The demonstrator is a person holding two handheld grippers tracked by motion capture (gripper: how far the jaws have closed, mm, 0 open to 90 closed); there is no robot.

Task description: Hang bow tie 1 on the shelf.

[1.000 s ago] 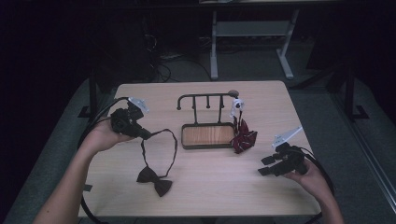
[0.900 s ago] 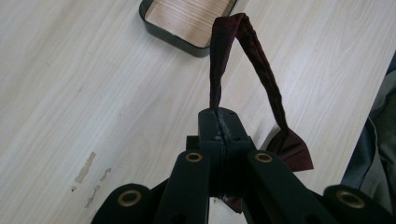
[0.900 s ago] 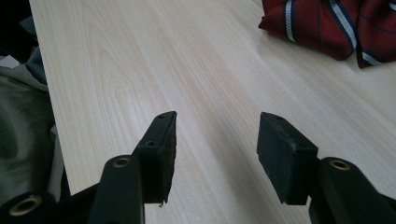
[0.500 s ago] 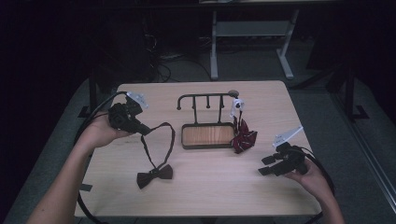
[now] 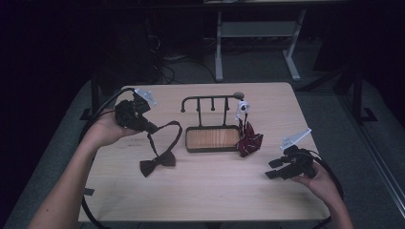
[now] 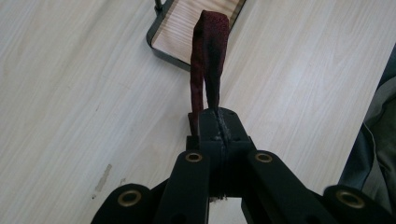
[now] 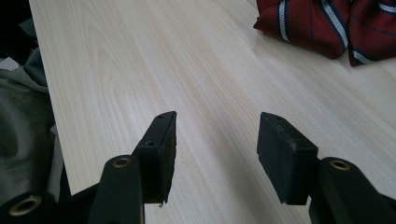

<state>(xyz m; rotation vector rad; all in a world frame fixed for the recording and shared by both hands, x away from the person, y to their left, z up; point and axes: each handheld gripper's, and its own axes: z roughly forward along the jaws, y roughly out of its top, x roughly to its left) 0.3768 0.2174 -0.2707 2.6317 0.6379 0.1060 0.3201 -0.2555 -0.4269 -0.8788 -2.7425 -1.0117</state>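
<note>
Taking the wooden tray (image 5: pixel 212 138) with its dark hook rack as the landmark, the left gripper (image 5: pixel 152 128) sits to the left of it, raised over the counter (image 5: pixel 200 191), its jaws clamped together on the strap of the dark bow tie (image 5: pixel 157 163). The strap loops from the jaws toward the tray's left edge, and the bow itself lies on the counter, left of the tray and nearer the person. In the left gripper view the pinched strap (image 6: pixel 208 65) reaches forward to the tray's corner (image 6: pixel 161 44). Just right of the tray, touching its right end, a red striped tie (image 5: pixel 249 141) lies bunched below a small white tag. Farther right and nearer the person, the right gripper (image 5: pixel 271 169) rests low, jaws spread apart and holding nothing, pointing toward that striped tie (image 7: pixel 327 25).
</note>
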